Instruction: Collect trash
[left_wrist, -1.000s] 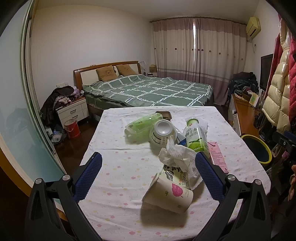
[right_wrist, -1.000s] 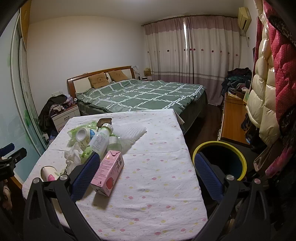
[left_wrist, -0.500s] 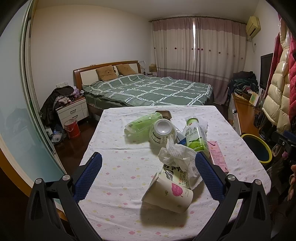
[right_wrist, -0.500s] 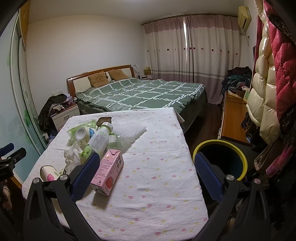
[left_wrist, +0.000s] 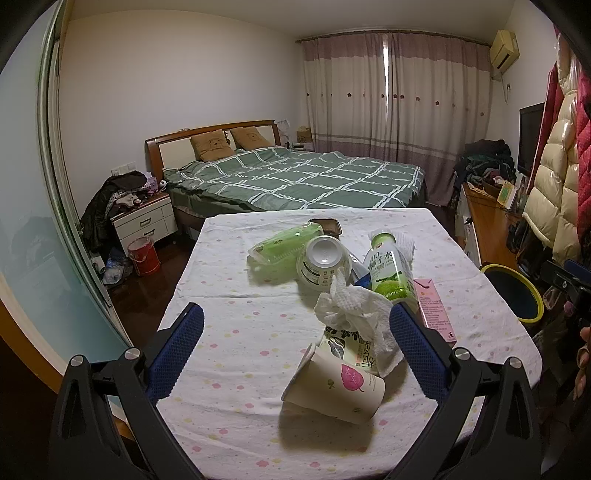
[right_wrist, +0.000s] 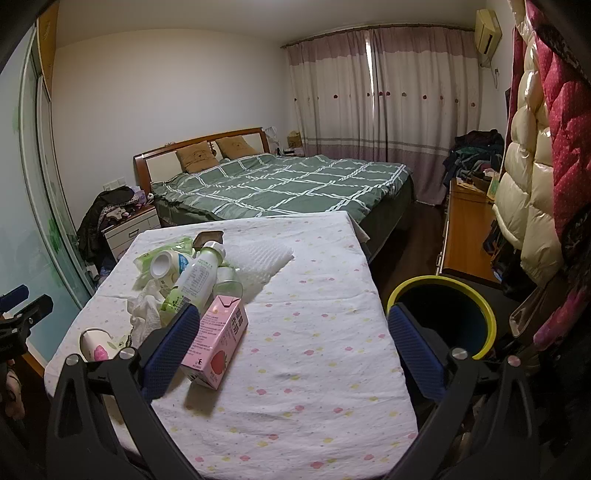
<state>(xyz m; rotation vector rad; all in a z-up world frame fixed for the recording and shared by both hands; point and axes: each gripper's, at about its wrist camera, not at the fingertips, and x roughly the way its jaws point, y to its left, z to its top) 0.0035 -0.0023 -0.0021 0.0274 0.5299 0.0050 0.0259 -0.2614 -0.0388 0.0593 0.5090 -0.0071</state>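
Trash lies piled on a table with a white dotted cloth: a paper cup on its side, a crumpled tissue, a green-label bottle, a white bottle, a green wrapper and a pink carton. A black bin with a yellow rim stands right of the table. My left gripper is open above the near edge, the cup between its fingers. My right gripper is open, its left finger beside the pink carton.
A bed with a green checked cover stands behind the table. A nightstand and red bucket are at the left. A wooden desk and hanging puffy coats are at the right.
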